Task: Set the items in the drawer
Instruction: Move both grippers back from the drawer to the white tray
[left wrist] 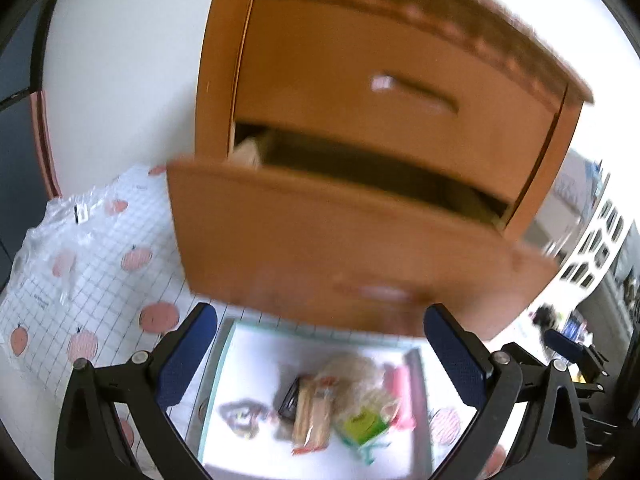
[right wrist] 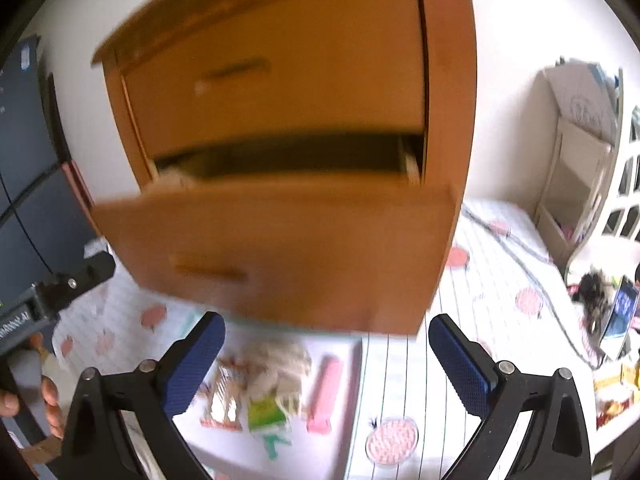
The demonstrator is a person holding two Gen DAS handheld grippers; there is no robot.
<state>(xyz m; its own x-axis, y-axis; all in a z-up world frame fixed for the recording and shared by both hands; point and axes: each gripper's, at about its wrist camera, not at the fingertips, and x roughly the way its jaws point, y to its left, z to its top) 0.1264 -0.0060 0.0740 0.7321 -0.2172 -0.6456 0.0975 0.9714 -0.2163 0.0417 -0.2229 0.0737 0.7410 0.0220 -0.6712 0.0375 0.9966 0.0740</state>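
Note:
A small orange wooden cabinet stands on the table; its lower drawer [left wrist: 340,256] [right wrist: 280,248] is pulled partly out, with a pale item just visible inside at its left end [left wrist: 250,150]. In front of it lies a white tray [left wrist: 240,360] [right wrist: 224,448] holding a snack packet [left wrist: 310,416] [right wrist: 222,400], a green-labelled bag [left wrist: 362,420] [right wrist: 266,412], a pink bar [left wrist: 400,392] [right wrist: 326,392] and a dark item [left wrist: 290,398]. My left gripper [left wrist: 320,356] and right gripper [right wrist: 326,364] both hover open above the tray, holding nothing. Both views are motion-blurred.
The tablecloth [left wrist: 100,280] [right wrist: 500,320] is a white grid with pink fruit prints. Crumpled clear plastic [left wrist: 52,232] lies at the left. A round pink-patterned dish [right wrist: 392,440] sits right of the tray. Cluttered objects and a phone [right wrist: 620,312] lie far right. A hand [right wrist: 48,396] holds the left gripper.

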